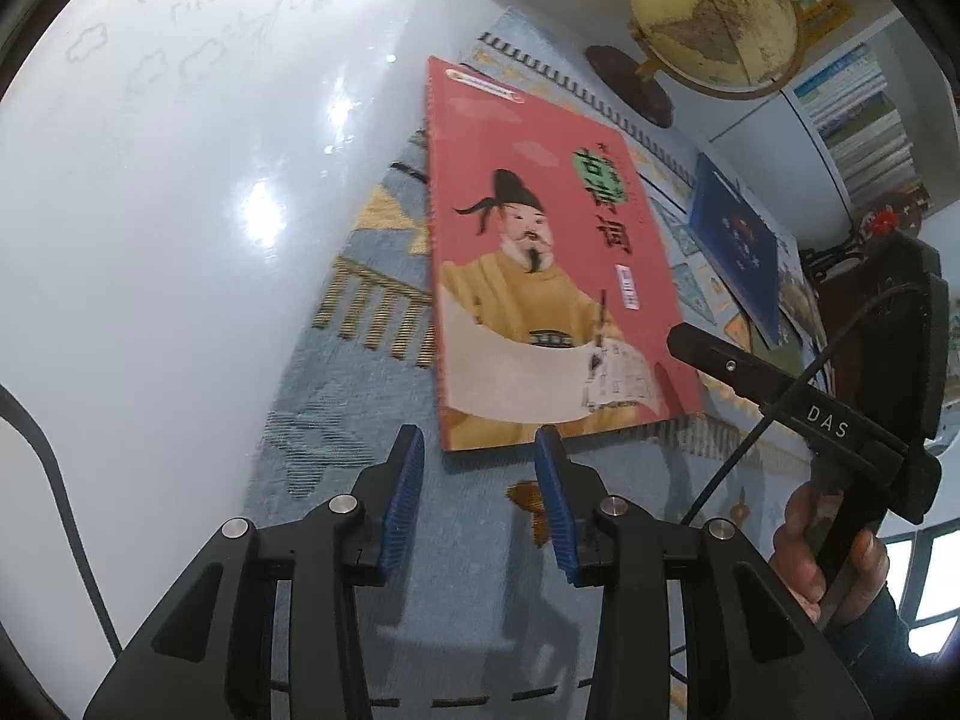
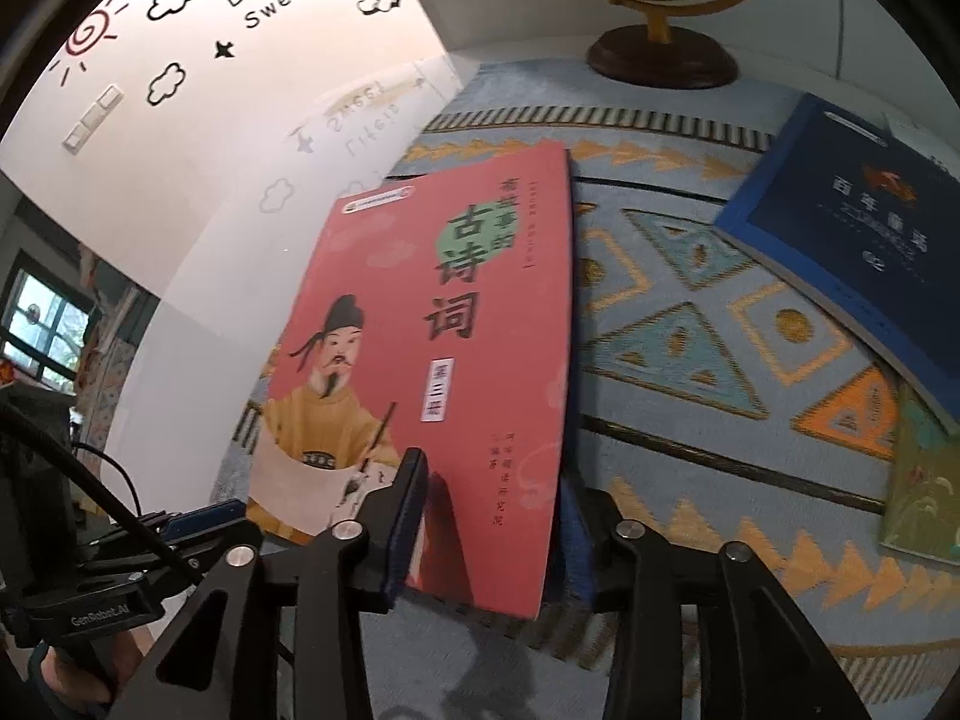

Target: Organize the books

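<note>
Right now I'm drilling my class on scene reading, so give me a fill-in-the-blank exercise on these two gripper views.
1. The right gripper grips the corner of the ____ book.
2. The left gripper is ____ and holds nothing.
3. The globe stands on a round ____ base.
4. The blue book lies on the patterned ____.

Missing words: red; open; wooden; cloth

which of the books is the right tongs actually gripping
The red book with the yellow-robed poet on its cover. Its lower corner sits between the right tongs. The blue book and green-covered book lie apart on the rug, untouched.
</note>
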Available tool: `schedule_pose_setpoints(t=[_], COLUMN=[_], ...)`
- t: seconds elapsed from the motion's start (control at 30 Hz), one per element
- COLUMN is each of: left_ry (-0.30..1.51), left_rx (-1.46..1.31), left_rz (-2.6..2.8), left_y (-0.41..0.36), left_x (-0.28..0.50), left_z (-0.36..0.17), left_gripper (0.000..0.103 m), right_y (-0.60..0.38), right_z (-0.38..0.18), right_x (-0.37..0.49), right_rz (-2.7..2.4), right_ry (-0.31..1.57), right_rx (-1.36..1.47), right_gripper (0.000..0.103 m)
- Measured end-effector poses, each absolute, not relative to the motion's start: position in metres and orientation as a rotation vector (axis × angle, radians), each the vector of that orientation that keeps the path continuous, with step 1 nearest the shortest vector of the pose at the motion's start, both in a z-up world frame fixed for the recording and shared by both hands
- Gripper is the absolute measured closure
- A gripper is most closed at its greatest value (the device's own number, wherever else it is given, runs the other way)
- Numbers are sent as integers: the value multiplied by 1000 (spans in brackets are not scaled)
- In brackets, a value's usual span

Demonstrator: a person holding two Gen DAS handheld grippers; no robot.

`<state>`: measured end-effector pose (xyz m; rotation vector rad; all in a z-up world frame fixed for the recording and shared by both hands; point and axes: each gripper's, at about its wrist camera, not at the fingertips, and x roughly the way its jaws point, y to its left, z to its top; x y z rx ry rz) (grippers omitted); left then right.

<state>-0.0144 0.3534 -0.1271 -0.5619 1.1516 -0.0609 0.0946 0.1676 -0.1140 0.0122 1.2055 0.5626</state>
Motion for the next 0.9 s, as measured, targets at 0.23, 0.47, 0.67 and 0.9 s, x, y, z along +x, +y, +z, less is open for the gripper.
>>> schedule_pose_setpoints(t=[0.23, 0.47, 0.67, 0.9], left_ry=[1163, 1163, 1098, 1029], left_rx=[-494, -485, -415, -345], left_rz=[-74, -20, 6, -69], left_y=[341, 346, 321, 249], left_x=[-8, -16, -22, -24], left_z=[-125, -121, -88, -45], left_gripper=[64, 64, 62, 48], right_y=[117, 78, 52, 3], right_z=[-106, -100, -85, -44], right_x=[86, 69, 49, 15], right_rz=[463, 384, 359, 333], right_ry=[1207, 1209, 1185, 1081], right_rx=[95, 154, 145, 135], right_gripper=[51, 51, 51, 51])
